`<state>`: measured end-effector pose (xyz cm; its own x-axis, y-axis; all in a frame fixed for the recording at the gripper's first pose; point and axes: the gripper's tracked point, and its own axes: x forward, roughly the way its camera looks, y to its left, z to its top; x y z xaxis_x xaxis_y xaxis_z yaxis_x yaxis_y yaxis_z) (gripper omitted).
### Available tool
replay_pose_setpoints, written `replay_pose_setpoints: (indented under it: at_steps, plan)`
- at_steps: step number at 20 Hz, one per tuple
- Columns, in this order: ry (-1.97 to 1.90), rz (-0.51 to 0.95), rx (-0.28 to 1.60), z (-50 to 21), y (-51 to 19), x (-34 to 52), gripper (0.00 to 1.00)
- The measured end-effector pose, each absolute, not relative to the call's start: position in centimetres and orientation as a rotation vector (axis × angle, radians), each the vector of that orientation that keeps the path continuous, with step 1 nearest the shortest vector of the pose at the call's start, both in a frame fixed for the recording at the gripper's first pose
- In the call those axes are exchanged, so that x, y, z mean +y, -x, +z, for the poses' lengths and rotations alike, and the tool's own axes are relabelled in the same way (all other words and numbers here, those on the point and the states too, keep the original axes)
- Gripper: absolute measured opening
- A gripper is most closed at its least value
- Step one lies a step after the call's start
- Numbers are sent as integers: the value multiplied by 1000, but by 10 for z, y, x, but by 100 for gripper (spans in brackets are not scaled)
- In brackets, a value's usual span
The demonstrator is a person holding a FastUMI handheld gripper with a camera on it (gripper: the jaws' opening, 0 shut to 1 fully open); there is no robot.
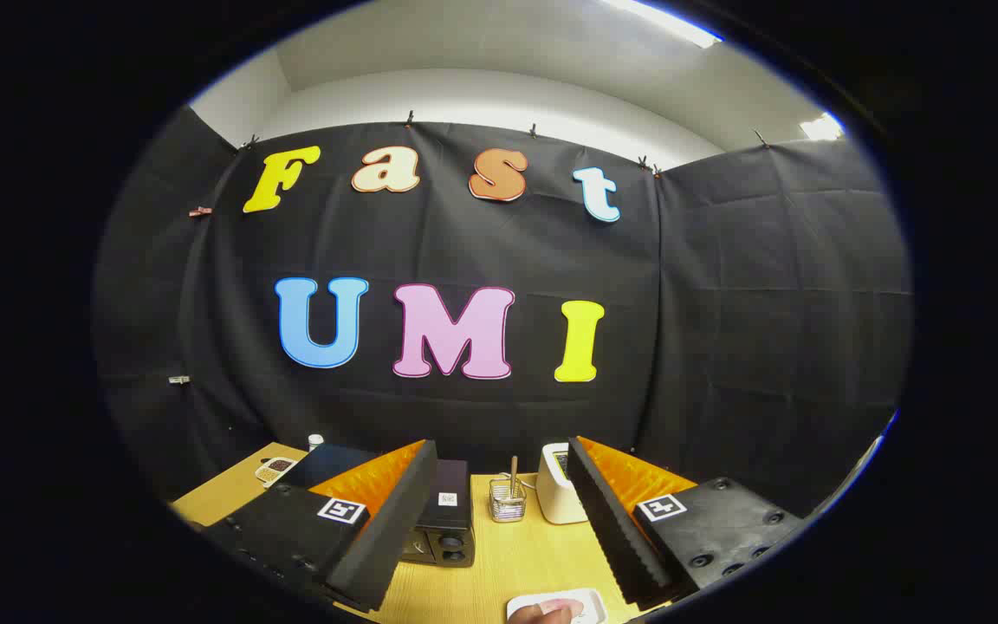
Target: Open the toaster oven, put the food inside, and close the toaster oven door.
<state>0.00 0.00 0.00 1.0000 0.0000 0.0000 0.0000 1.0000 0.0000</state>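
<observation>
My gripper [501, 449] is open and held high over a wooden table [508, 555], with nothing between its fingers. A black toaster oven [447, 520] stands on the table just inside the left finger, partly hidden by it; its door looks shut. Near the table's front, low between the fingers, lies a white plate [599, 602] with a piece of food [555, 609] on it, cut off at the bottom.
A small wire basket [508, 503] with a stick in it stands right of the oven. Beside it is a white boxy appliance [558, 496]. Beyond the left finger are a white dish [274, 470], a small bottle [315, 442] and a dark flat object [330, 464].
</observation>
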Motion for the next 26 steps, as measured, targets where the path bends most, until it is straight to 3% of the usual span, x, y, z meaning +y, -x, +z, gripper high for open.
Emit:
replay_pose_setpoints:
  at_steps: [20,26]
  plan:
    - [-25,-18,11,-6,0,-7,98]
    - [-65,25,18,-15,-13,28,98]
